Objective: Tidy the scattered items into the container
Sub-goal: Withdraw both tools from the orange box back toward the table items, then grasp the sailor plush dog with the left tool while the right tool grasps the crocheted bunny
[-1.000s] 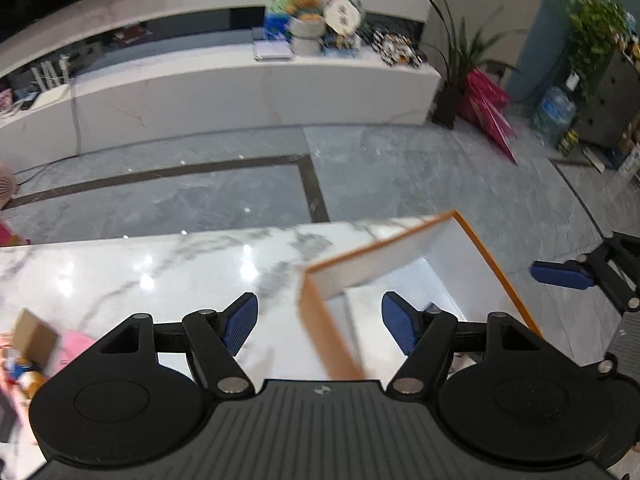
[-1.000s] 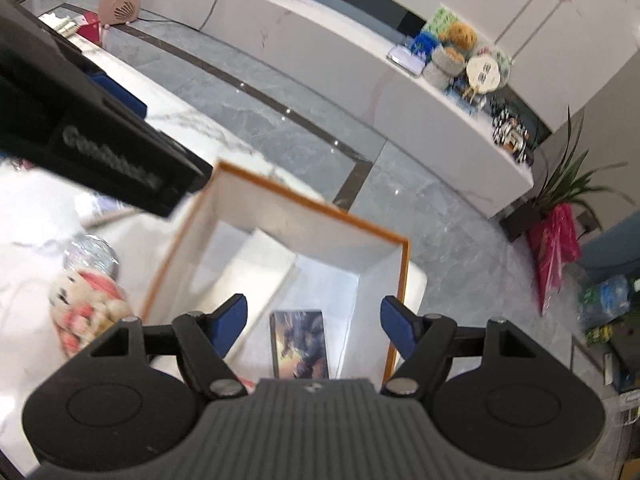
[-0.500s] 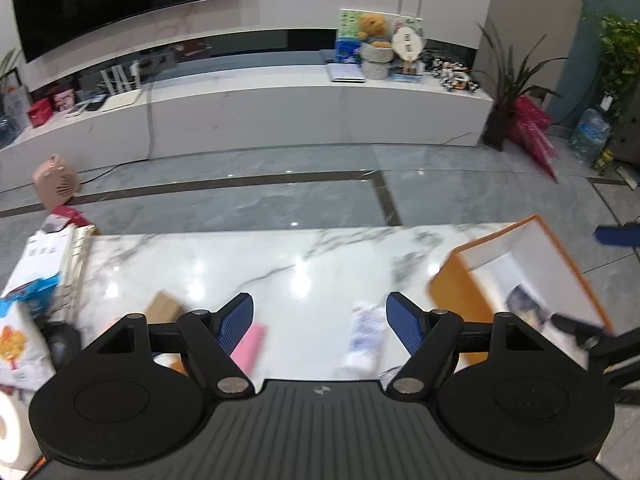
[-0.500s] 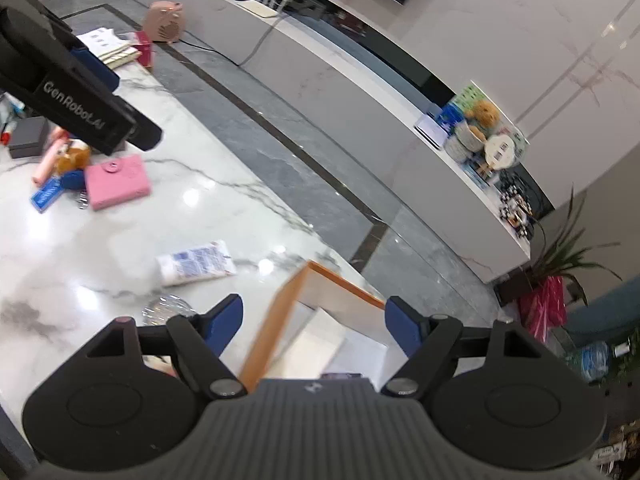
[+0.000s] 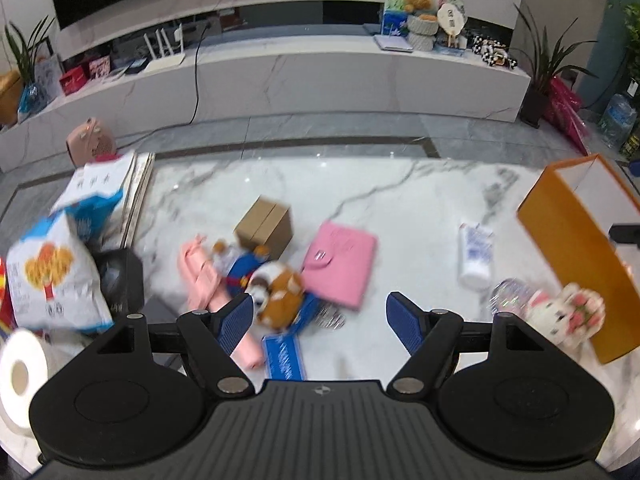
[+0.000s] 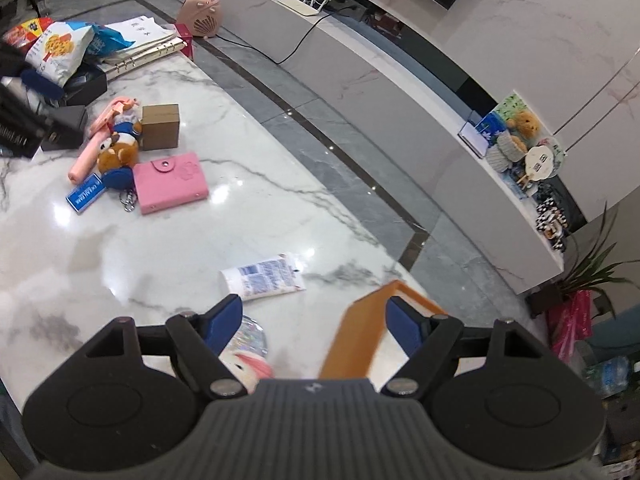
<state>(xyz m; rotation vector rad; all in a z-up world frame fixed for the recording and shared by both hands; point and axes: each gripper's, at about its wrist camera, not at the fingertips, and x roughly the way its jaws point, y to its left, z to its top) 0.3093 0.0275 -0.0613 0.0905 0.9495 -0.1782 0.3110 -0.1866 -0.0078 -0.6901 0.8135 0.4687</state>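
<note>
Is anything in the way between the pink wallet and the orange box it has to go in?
Mostly no. From the pink wallet to the orange box the marble table is bare, apart from the white tube lying near that line, close to the box.

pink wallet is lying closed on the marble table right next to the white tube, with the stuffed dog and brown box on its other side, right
Not quite. The pink wallet does lie closed on the marble table, with the stuffed dog and brown box beside it, but the white tube is not next to it. The right wrist view shows a wide stretch of bare marble between them; the tube lies near the orange box.
</note>
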